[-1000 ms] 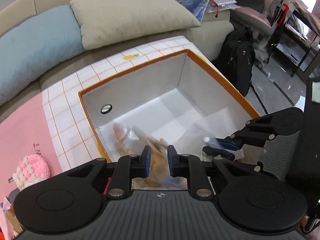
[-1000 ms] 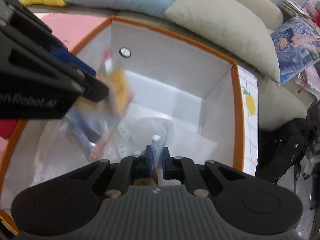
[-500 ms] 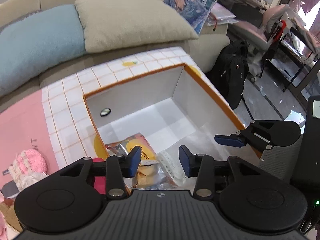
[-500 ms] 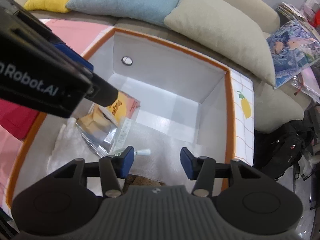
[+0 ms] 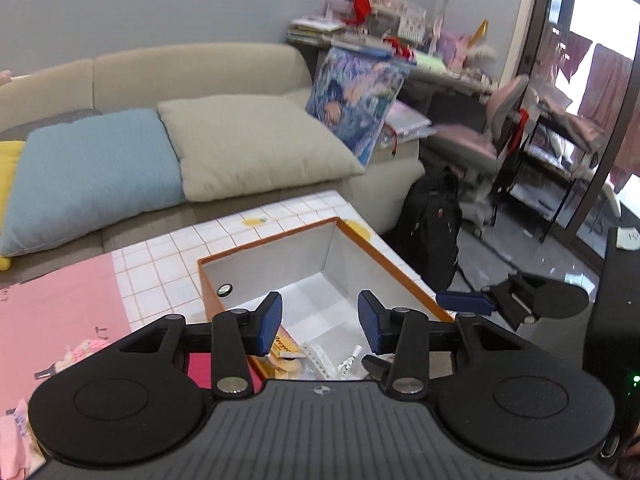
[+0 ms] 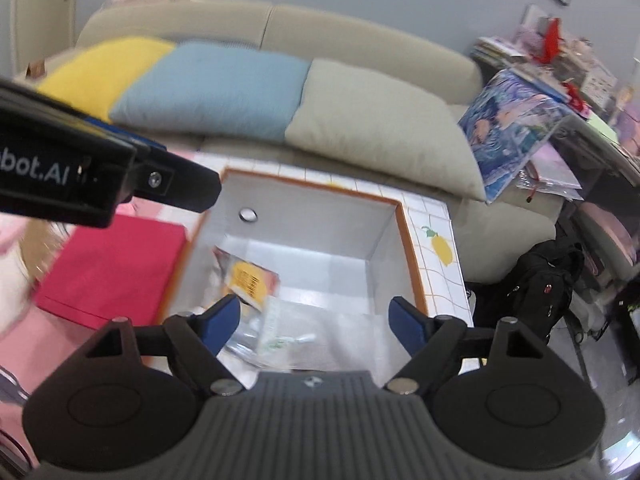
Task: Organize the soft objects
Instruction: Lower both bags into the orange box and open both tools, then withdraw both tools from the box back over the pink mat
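Observation:
A white box with an orange rim (image 5: 384, 258) (image 6: 410, 248) stands on the tiled table. On its floor lie a yellow and pink snack packet (image 6: 250, 280) (image 5: 285, 349) and a clear plastic bag with a small tube (image 6: 288, 334) (image 5: 332, 364). My left gripper (image 5: 320, 322) is open and empty, raised above the box's near edge. My right gripper (image 6: 316, 322) is open wide and empty, also above the box. The left gripper's finger shows in the right wrist view (image 6: 168, 184).
A red cloth (image 6: 112, 268) and a pink mat (image 5: 56, 300) lie left of the box. A pink knitted item (image 5: 82, 354) sits at the near left. A sofa with yellow, blue and beige cushions (image 5: 248, 152) is behind. A black backpack (image 5: 434, 220) stands on the floor at the right.
Both grippers opened and let the packet and the plastic bag drop into the box. Both have since lifted up and back, and their jaws opened wider.

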